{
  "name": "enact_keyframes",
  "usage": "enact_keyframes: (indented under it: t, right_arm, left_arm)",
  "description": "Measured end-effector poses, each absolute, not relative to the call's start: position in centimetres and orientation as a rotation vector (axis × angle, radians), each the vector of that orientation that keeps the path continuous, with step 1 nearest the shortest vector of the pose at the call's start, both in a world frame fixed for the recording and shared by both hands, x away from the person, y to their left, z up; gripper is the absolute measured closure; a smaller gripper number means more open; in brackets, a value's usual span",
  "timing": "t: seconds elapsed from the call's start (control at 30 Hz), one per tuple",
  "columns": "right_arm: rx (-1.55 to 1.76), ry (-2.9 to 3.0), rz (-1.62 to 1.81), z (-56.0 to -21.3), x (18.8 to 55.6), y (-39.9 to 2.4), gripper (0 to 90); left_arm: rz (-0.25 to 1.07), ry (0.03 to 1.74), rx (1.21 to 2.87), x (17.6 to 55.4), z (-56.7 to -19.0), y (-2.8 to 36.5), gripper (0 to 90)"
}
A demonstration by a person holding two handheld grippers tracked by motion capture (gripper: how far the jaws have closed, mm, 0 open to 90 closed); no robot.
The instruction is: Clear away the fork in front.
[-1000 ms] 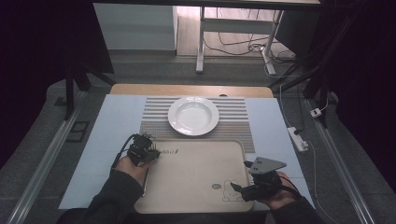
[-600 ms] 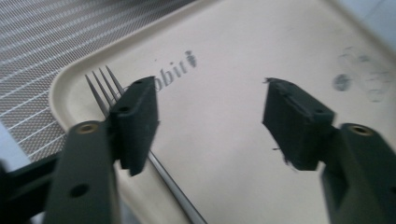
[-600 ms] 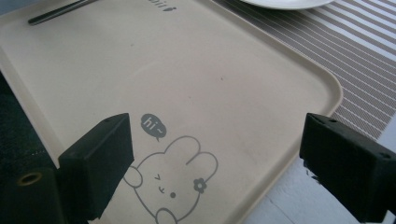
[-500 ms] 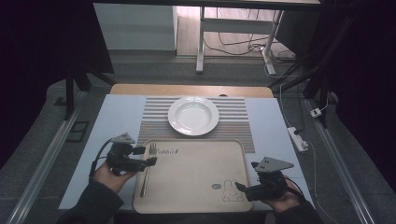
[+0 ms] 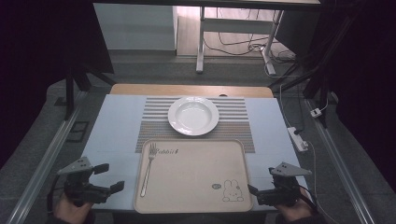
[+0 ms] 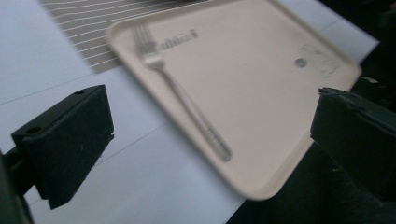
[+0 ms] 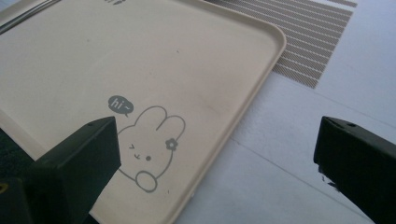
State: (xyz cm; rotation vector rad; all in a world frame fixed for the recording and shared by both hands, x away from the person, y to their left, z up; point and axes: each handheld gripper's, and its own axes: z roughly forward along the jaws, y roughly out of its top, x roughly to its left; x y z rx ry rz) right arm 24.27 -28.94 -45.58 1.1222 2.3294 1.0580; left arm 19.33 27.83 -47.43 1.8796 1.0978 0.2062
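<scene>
A silver fork [image 5: 147, 168] lies lengthwise along the left side of a beige tray [image 5: 196, 179], tines toward the far side. My left gripper [image 5: 111, 176] hovers off the tray's near left corner. Its jaws have just been opening and stand wide with nothing between them. The left gripper view has the fork [image 6: 187, 107] on the tray [image 6: 261, 74] ahead of my left gripper [image 6: 210, 116]. My right gripper [image 5: 257, 186] sits at the tray's near right corner; its jaws have also just been opening, open and empty. Beyond my right gripper [image 7: 215, 140] is the tray's bunny print [image 7: 149, 149].
A white plate [image 5: 193, 115] rests on a striped placemat [image 5: 233, 112] behind the tray. A pale blue cover [image 5: 112, 130] spreads over the table. A white power strip [image 5: 297, 138] lies at the right edge. Metal rails run along both sides.
My left gripper has pulled away from the tray's far left corner toward the near left, opening its jaws. The fork now lies free on the tray. My right gripper drifted slightly right.
</scene>
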Motion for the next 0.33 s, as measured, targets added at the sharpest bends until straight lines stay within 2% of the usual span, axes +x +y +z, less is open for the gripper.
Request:
enact_keyframes:
  t: [0.13,0.33]
  right_arm:
    - [1.136,2.340,1.052,-45.58,24.10,-29.16,0.8]
    - [1.124,2.365,1.017,-45.71,24.13,-28.96,0.8]
  left_arm:
    - [0.265,1.174,1.900,18.47,-47.39,28.70,0.0]
    - [0.247,1.213,1.913,18.68,-47.45,28.79,0.0]
